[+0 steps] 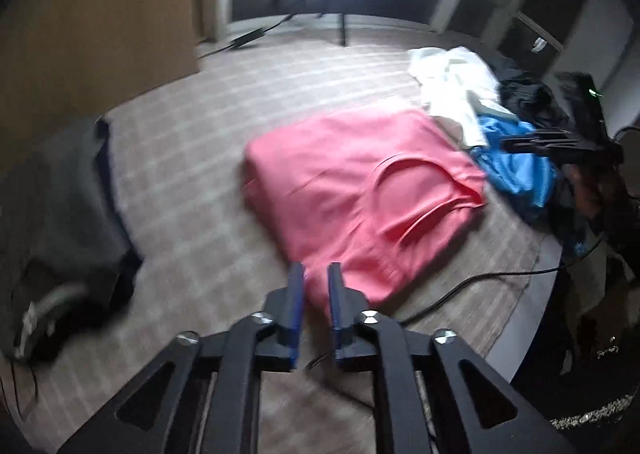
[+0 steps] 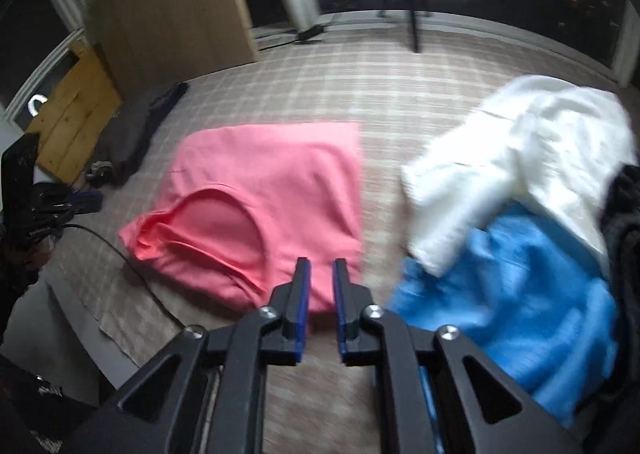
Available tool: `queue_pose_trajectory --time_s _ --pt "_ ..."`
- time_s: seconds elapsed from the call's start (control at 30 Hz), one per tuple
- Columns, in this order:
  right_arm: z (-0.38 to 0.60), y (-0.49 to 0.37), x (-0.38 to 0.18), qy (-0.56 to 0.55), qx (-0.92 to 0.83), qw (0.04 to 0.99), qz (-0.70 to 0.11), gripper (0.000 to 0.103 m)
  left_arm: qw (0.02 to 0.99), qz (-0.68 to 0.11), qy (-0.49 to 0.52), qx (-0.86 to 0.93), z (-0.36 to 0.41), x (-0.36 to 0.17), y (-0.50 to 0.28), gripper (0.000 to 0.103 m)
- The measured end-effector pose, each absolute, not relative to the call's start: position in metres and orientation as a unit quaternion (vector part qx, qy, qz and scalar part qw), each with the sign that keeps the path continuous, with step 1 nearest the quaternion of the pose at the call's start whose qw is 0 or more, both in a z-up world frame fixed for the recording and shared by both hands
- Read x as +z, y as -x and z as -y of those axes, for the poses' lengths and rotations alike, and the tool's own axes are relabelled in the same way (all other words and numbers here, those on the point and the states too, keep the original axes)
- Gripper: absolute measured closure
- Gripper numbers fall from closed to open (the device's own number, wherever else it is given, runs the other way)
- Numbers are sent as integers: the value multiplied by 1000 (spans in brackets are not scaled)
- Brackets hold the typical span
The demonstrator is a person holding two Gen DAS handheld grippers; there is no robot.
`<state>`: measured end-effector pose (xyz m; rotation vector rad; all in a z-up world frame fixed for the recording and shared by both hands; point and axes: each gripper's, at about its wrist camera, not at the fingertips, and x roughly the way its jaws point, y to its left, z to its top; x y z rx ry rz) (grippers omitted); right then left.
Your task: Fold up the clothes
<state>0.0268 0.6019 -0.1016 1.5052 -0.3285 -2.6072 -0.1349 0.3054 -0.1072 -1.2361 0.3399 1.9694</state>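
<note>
Mid-frame, the pink shirt (image 2: 264, 206) lies folded square on the checked cloth (image 2: 360, 78). At right, white (image 2: 520, 158) and blue garments (image 2: 512, 294) remain heaped. Left gripper (image 1: 316, 286) and right gripper (image 2: 321, 278) hover slightly parted, empty.

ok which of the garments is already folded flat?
The pink shirt: it lies as a neat flat rectangle alone on the mat, while the white and blue garments sit crumpled in a pile beside it.

1. The left wrist view looks forward and down along its claw (image 1: 316, 274), close above the plaid-covered bench (image 1: 192, 158).
2. The right wrist view faces likewise.
3. Both share the folded pink cotton garment (image 1: 360, 194) (image 2: 272, 198) and the crumpled white-and-blue clothes pile (image 1: 480, 114) (image 2: 520, 214).
</note>
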Motion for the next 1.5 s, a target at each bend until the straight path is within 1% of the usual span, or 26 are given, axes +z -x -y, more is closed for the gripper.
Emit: queue_pose_trajectory --time_s 0.03,0.07,0.13,0.23,0.27,0.3,0.37,0.4,0.47,0.53,0.57,0.67,0.77,0.83,0.87,0.9,0.93,0.97,1.1,1.2,1.23,1.3,1.33,1.4,1.47,1.5 --pt "-594 -23 -105 -493 -861 64 107 72 394 -139 482 770 -313 -109 134 78" --pt "-587 -19 -109 -493 -861 70 107 71 403 -142 480 767 -319 -111 132 77" --pt "-573 -14 -122 -501 -854 86 114 71 429 -149 491 744 -328 -124 126 77" --pt "-551 -10 -146 -540 -825 111 121 71 449 -173 561 674 -333 -161 113 76" --pt "-543 -10 -154 -559 -812 122 116 71 435 -188 576 666 -329 -167 107 82" --pt "-539 -16 -154 -563 -809 129 111 71 426 -195 579 668 -322 -167 101 82" --pt "-552 -37 -137 -538 -829 102 111 71 416 -195 556 692 -308 -150 94 82" --pt "-565 -43 -135 -533 -834 74 119 70 410 -198 538 710 -305 -139 91 79" --pt "-589 -55 -129 -523 -842 17 133 58 400 -207 510 733 -307 -131 92 75" --pt "-614 -67 -123 -510 -847 -39 146 54 392 -216 488 749 -313 -128 93 74" --pt "-620 -68 -123 -511 -845 -55 148 54 397 -218 485 748 -320 -131 93 73" --pt "-619 -54 -140 -530 -835 -63 135 54 406 -236 480 741 -335 -144 89 72" --pt "-611 -40 -158 -546 -825 -38 142 54 409 -258 474 736 -342 -153 87 73" --pt "-607 -37 -162 -545 -825 -27 147 54 410 -257 475 735 -341 -152 88 83" --pt "-606 -37 -162 -542 -826 -22 152 57 411 -256 475 735 -340 -151 89 95" --pt "-607 -38 -160 -537 -827 -15 163 63 412 -255 475 735 -339 -150 89 98" --pt "-608 -39 -158 -532 -826 2 184 89 412 -255 476 734 -338 -150 90 99" --pt "-609 -39 -155 -529 -824 19 200 100 413 -254 476 734 -338 -149 91 100" --pt "-606 -38 -138 -518 -826 42 218 101 407 -256 471 740 -330 -131 96 101" --pt "-607 -46 -119 -498 -824 66 261 101 406 -261 457 747 -323 -114 93 100" --pt "-606 -48 -118 -503 -823 62 255 101 409 -259 466 741 -321 -118 93 98" --pt "-602 -48 -127 -532 -819 40 213 100 409 -259 488 726 -319 -128 91 88" --pt "-599 -47 -126 -536 -821 30 196 99 402 -260 506 718 -316 -135 90 87" --pt "-593 -42 -117 -524 -835 11 166 99 393 -239 536 708 -306 -141 91 86" --pt "-587 -37 -108 -511 -848 -8 137 98 373 -170 552 726 -295 -131 104 86" --pt "-584 -35 -103 -505 -854 -18 122 98 360 -129 559 736 -289 -126 113 83"
